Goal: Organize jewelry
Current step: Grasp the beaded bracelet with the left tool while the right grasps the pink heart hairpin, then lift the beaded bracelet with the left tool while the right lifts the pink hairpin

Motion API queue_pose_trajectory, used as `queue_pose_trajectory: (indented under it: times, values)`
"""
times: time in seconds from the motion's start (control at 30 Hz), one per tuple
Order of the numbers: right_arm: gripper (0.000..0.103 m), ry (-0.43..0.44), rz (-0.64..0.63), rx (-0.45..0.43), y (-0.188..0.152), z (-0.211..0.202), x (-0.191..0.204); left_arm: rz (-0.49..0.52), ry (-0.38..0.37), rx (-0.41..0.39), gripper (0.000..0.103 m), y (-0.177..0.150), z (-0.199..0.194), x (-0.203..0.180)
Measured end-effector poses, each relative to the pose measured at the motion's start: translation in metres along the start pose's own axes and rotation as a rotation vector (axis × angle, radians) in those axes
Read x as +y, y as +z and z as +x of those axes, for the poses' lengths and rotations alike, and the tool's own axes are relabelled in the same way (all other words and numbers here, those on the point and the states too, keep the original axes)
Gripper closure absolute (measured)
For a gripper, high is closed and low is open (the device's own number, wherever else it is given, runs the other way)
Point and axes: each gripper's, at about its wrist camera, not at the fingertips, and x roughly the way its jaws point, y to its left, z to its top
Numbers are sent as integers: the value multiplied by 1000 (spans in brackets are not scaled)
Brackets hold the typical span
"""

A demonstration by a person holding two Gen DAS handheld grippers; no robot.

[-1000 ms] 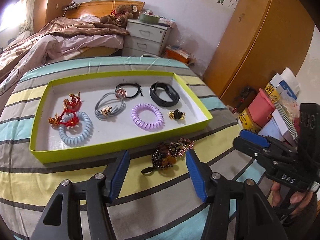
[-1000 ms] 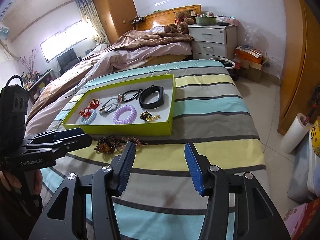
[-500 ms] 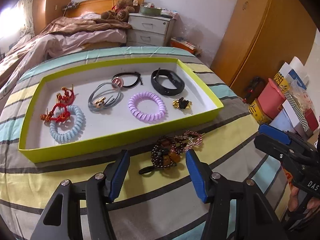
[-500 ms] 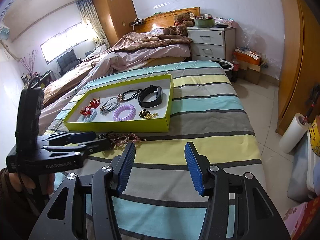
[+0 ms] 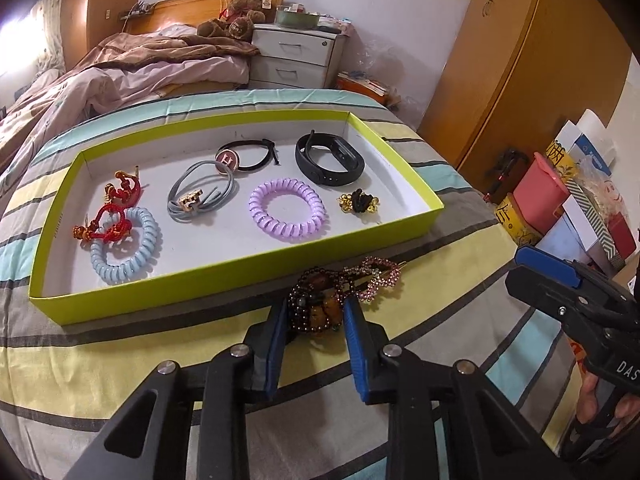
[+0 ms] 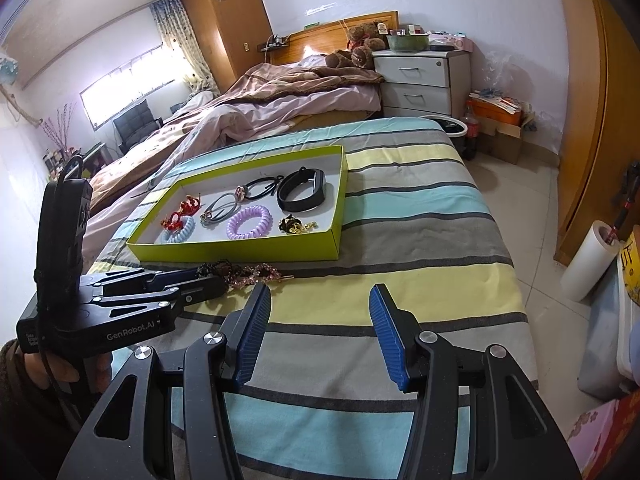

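A yellow-green tray (image 5: 240,266) (image 6: 240,250) lies on the striped bed and holds several hair ties, a purple coil tie (image 5: 287,209) and a black band (image 5: 330,157). In front of it lies a dark beaded bracelet (image 5: 316,304) tangled with a pink rhinestone clip (image 5: 372,274) (image 6: 256,271). My left gripper (image 5: 314,318) is shut on the beaded bracelet, which still rests on the bed. My right gripper (image 6: 316,320) is open and empty, above the bed to the right of the jewelry.
A messy second bed (image 6: 280,96) and a white nightstand (image 5: 298,56) stand behind. A wooden wardrobe (image 5: 528,60) is at the right. Boxes and a pink bin (image 5: 540,192) are stacked beside the bed's right edge.
My left gripper has moved forward and down to the beaded bracelet, and its jaws have closed on it. The right gripper has barely moved and stays open.
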Motion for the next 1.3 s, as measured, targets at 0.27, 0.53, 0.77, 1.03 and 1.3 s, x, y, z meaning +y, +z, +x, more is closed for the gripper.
queue_pose_trajectory:
  times: [0.27, 0.53, 0.77, 1.03, 1.3]
  values:
    - [51, -7, -12, 7, -1, -1, 5, -17, -6, -48, 76, -1, -20, 4]
    - [51, 15, -26, 33, 4, 9, 22, -68, 19, -106, 76, -17, -55, 26]
    - [51, -4, 33, 74, 11, 38, 52, -112, 41, -138, 76, -29, -76, 49]
    - [51, -139, 100, 79, 17, 63, 68, -140, 32, -139, 76, -39, -80, 66]
    - [51, -206, 123, 121, 14, 80, 70, -145, 3, -130, 76, -46, -80, 72]
